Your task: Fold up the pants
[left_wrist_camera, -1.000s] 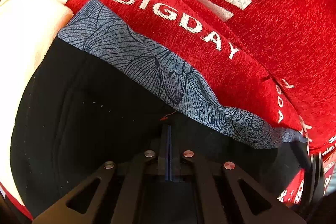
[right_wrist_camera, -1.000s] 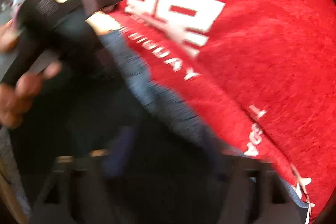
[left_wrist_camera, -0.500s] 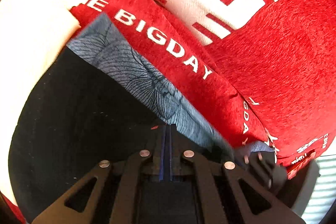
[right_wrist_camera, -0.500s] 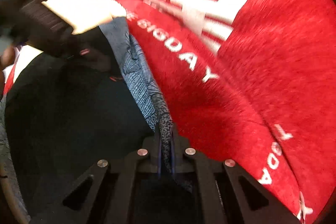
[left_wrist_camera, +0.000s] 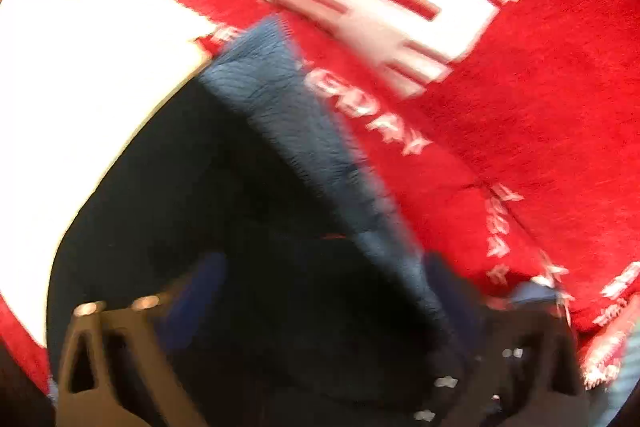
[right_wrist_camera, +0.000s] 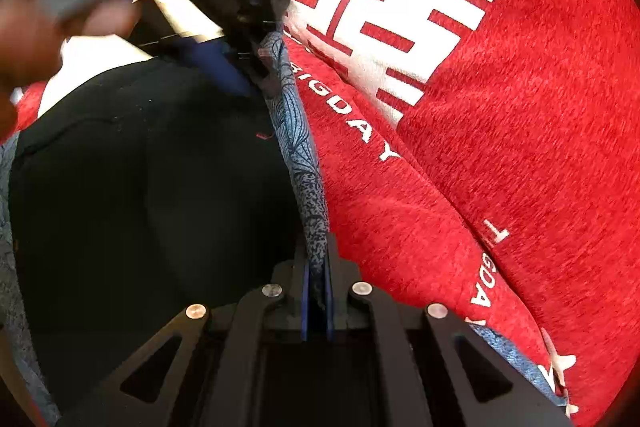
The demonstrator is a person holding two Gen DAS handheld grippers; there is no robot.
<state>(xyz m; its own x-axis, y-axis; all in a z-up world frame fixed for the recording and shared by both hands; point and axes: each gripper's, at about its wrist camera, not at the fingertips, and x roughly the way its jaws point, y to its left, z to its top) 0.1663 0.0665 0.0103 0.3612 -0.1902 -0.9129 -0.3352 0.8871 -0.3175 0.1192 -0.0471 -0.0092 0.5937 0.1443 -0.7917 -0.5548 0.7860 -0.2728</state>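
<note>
1. My right tool (right_wrist_camera: 316,291) is pinched tight on the grey patterned edge (right_wrist_camera: 300,147) of the black pants (right_wrist_camera: 140,187); they lie by the red cushion (right_wrist_camera: 500,147).
2. My left tool (left_wrist_camera: 320,307) has just been opening wide; nothing is in it.
3. One-sided pulling could drag the pants crooked; the thin edge might slip free.

Left wrist view is smeared throughout by motion blur; the red cushion (left_wrist_camera: 520,131) lettering is unreadable. Right wrist view is sharp on that cushion (right_wrist_camera: 500,131), blurred at the hand (right_wrist_camera: 28,27) left of it. Fisheye bending, dark corners
</note>
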